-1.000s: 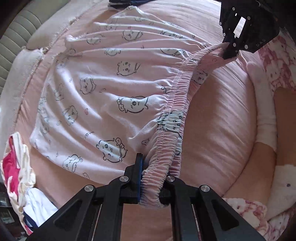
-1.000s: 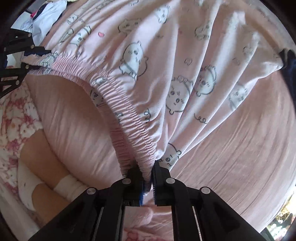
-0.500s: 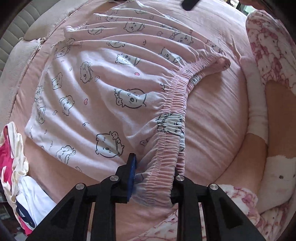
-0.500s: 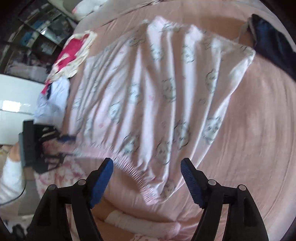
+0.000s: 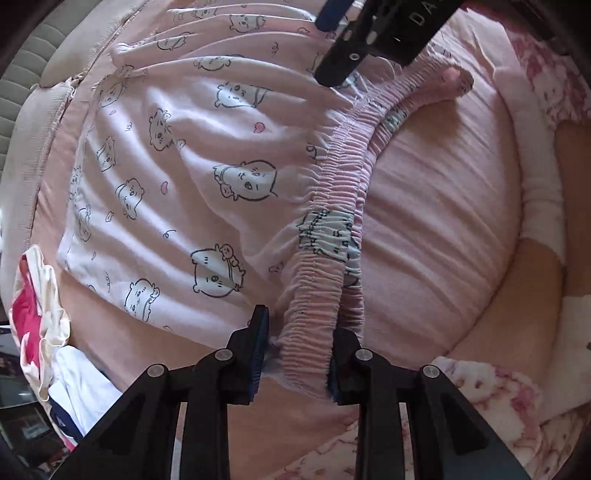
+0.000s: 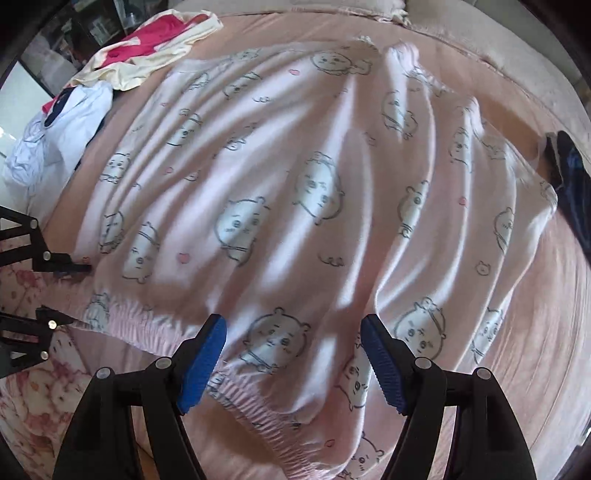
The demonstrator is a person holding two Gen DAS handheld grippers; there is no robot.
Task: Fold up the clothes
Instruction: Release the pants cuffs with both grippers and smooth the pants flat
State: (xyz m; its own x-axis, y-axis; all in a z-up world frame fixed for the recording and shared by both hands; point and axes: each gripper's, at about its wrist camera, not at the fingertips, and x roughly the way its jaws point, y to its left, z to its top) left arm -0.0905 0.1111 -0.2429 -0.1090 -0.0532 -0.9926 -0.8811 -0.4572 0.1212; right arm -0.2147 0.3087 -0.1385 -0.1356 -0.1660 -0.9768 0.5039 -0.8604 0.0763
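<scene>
Between left gripper (image 5: 297,350) jaws, waistband (image 5: 334,206).

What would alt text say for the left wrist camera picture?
A pink cartoon-print garment lies spread on a pink bed cover, its gathered waistband between the opening jaws of the left gripper. The right gripper hangs above, open.

My left tongs (image 5: 297,343) are matte black, angular arms dotted with silver screws, blue ribbed pads (image 5: 258,347) lining the fingers. My right tongs (image 6: 293,363) match: black frame, silver screws, bright blue ridged pads (image 6: 384,369), white lettering on the body. I'm wearing white socks (image 5: 543,192) and pink floral pyjamas (image 5: 491,391).
</scene>
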